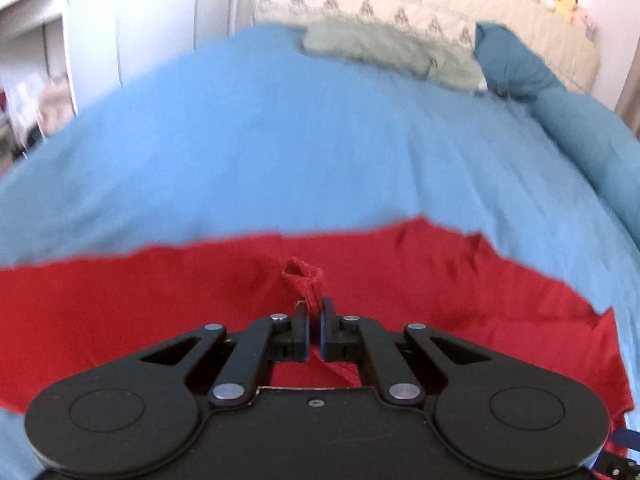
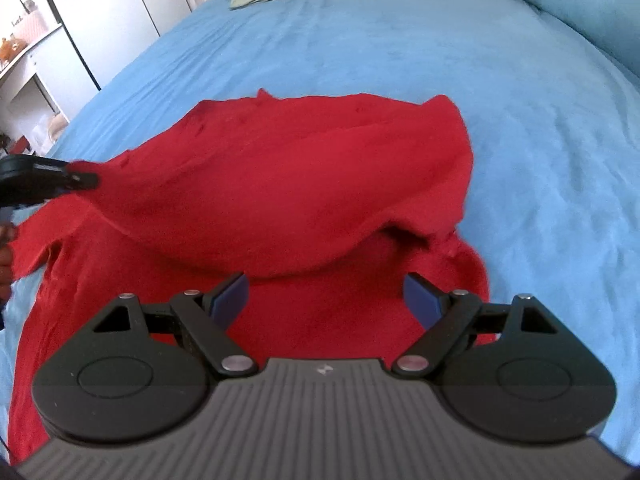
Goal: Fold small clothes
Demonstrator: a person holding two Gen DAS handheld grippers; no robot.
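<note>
A red garment [image 2: 280, 184] lies on the blue bedsheet [image 2: 360, 40], with one part folded over the rest. In the left wrist view my left gripper [image 1: 314, 312] is shut on a pinched fold of the red garment [image 1: 120, 312], which bunches up between its pads. The right wrist view shows that same left gripper [image 2: 80, 179] at the left edge, holding the cloth's corner slightly lifted. My right gripper [image 2: 324, 296] hovers above the near part of the garment, open, its blue pads [image 2: 230, 298] wide apart with nothing between them.
A pale green cloth [image 1: 384, 48] and a teal pillow [image 1: 516, 64] lie at the head of the bed. A rolled blue cover [image 2: 580, 4] runs along the right side. White cupboards and shelves [image 2: 80, 40] stand left of the bed.
</note>
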